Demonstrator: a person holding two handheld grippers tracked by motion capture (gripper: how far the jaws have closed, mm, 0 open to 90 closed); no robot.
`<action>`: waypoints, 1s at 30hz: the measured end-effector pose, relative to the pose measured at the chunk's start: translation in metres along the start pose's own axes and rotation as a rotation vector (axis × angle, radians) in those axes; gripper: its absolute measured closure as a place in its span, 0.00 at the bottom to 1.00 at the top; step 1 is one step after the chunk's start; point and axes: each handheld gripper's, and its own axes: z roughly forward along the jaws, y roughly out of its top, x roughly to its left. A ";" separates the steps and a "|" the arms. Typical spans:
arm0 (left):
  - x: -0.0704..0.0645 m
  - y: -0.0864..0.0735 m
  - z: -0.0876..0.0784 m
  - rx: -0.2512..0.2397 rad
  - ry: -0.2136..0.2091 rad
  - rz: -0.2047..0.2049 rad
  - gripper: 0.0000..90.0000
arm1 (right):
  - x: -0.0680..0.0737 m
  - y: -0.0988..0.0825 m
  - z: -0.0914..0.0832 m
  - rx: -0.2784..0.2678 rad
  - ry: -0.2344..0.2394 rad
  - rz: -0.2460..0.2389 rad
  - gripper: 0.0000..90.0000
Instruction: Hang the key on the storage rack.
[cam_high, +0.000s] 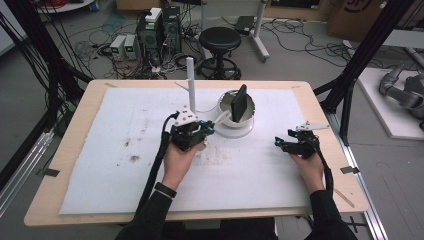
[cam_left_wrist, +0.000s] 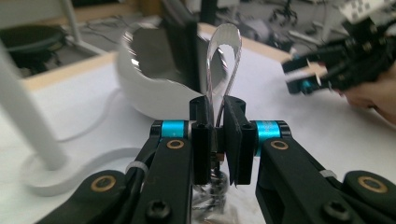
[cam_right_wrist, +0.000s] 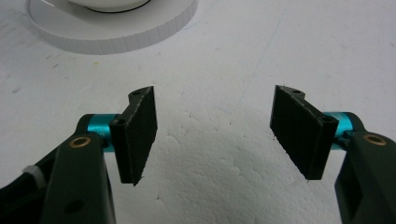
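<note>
Two grippers are in play: the left gripper (cam_high: 192, 132), its fingers (cam_left_wrist: 202, 135) clamped on one clear loop (cam_left_wrist: 225, 60), and the right gripper (cam_high: 295, 144), its two fingers (cam_right_wrist: 137, 133) spread wide over the sheet. One white bowl (cam_high: 226, 105) sits on one round white base (cam_high: 235, 131), with one dark flat slab (cam_high: 239, 103) leaning inside it. One white post (cam_high: 190, 82) stands upright just beside the bowl. One white foam sheet (cam_high: 125, 165) covers one bench (cam_high: 80, 115). Two hands hold the grippers, and one watch (cam_high: 164, 190) shows on the left wrist. Beyond the bench stands one black stool (cam_high: 220, 45).
</note>
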 end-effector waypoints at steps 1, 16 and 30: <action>0.003 0.002 -0.005 -0.018 0.019 0.001 0.91 | 0.000 0.000 0.000 0.001 0.001 -0.002 0.36; 0.034 0.027 -0.049 -0.198 0.341 0.046 0.91 | 0.000 0.000 0.002 0.006 0.001 0.001 0.36; 0.043 0.031 -0.040 -0.184 0.410 0.060 0.91 | 0.001 0.000 0.002 0.010 0.002 0.002 0.36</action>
